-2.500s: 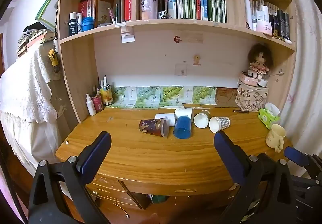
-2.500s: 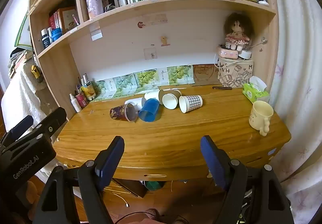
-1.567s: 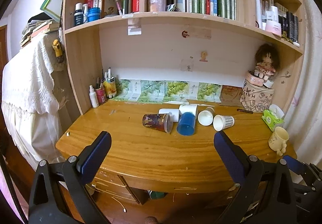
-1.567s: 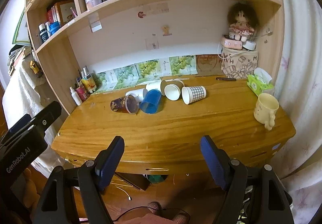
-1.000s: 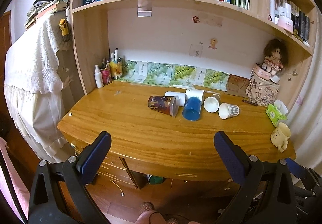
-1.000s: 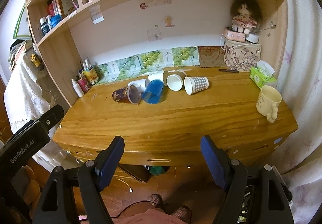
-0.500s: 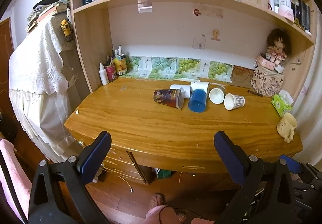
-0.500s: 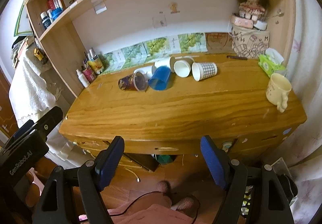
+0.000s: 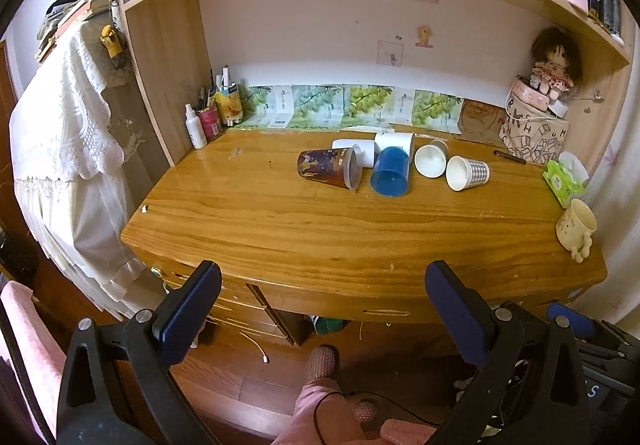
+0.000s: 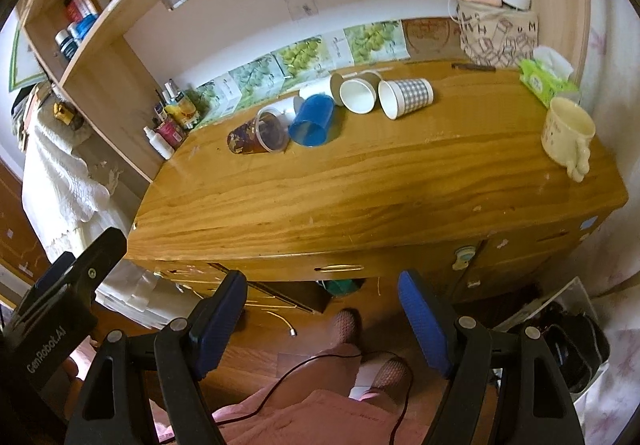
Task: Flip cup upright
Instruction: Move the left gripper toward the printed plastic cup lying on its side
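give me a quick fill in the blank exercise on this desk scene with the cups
1. The blue cup lies on its ____.
2. The only cup standing upright is the cream ____, at the desk's right end.
3. Both the left tool and the right tool have their jaws ____.
4. The checked cup has its mouth toward the ____ cup.

Missing words: side; mug; open; white

Cups lie tipped in a cluster mid-back on desk (image 9: 320,229): patterned cup (image 9: 326,167) leftmost, blue cup (image 9: 390,172) beside it, checked cup (image 9: 467,173) rightmost (mug (image 9: 576,227) upright at right edge).
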Motion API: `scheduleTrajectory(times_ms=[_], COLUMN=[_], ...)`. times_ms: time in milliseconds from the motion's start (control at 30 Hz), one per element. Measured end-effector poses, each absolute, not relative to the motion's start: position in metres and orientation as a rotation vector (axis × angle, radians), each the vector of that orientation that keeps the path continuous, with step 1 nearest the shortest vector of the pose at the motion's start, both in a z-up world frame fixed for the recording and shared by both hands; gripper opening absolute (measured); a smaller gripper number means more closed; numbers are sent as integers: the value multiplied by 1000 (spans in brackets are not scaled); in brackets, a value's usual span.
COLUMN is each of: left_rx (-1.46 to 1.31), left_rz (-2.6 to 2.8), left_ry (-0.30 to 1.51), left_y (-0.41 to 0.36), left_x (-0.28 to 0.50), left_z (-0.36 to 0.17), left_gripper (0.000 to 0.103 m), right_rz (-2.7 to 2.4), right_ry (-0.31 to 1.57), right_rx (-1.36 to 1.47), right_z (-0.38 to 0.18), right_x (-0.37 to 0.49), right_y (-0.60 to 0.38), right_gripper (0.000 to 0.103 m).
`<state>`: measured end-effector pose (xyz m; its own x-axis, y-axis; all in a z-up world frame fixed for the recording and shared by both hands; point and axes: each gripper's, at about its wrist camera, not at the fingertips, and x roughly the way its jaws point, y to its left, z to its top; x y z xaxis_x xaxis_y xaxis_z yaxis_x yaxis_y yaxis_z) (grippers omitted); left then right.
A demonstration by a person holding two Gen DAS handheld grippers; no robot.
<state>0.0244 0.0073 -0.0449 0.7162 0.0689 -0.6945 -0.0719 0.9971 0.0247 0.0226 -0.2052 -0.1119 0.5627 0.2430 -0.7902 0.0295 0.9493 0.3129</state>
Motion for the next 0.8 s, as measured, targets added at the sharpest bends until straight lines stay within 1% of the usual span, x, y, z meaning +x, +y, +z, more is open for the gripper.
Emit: scheduleTrajectory(times_ms=[367, 800], left_rx=[10, 55], left_rz=[53, 3], left_ry=[819, 900], left_y=[1, -5], left_x=[63, 136], left_z=[-52, -65], left_gripper=[102, 102], right_rz=[79, 62], right_ry=[1020, 1122], right_rx=[350, 407], right_z=[-125, -149], right_x=[54, 117], right_y=[-218, -219], right_gripper=[79, 79])
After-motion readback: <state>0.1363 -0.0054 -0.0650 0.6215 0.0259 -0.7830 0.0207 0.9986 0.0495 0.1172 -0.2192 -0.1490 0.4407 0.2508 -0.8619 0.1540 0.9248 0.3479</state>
